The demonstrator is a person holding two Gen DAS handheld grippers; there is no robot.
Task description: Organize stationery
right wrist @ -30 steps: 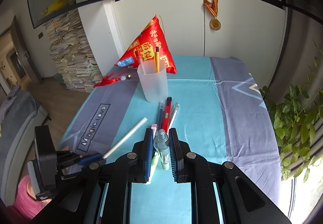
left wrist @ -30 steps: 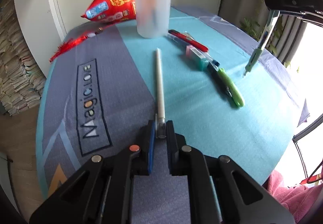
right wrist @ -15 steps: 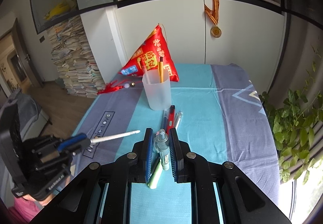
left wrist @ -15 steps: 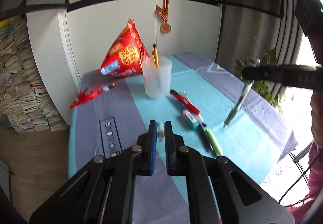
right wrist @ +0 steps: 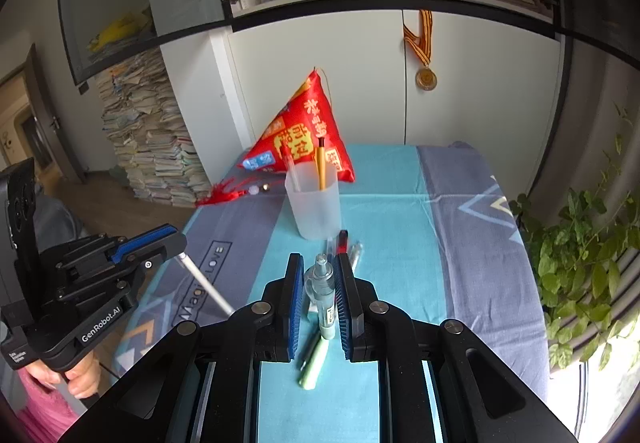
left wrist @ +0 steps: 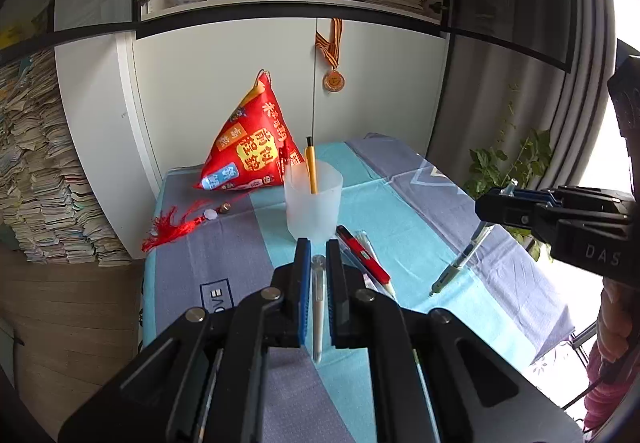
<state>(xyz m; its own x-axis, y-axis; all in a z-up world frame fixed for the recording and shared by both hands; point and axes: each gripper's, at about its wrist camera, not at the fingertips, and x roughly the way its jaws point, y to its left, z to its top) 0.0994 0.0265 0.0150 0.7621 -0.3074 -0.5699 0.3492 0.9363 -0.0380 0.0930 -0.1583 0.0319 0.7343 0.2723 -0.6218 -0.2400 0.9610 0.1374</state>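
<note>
White pen (left wrist: 318, 307) is pinched in your left claw (left wrist: 318, 271), clear of the table (left wrist: 400, 179); your right claw (right wrist: 318, 283) clamps a clear gel pen (right wrist: 322, 295).

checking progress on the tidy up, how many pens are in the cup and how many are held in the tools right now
in the cup: 2, a yellow pen and a clear pen
held: 2, a white pen in the left tool and a clear-green pen in the right tool
total: 4
</note>
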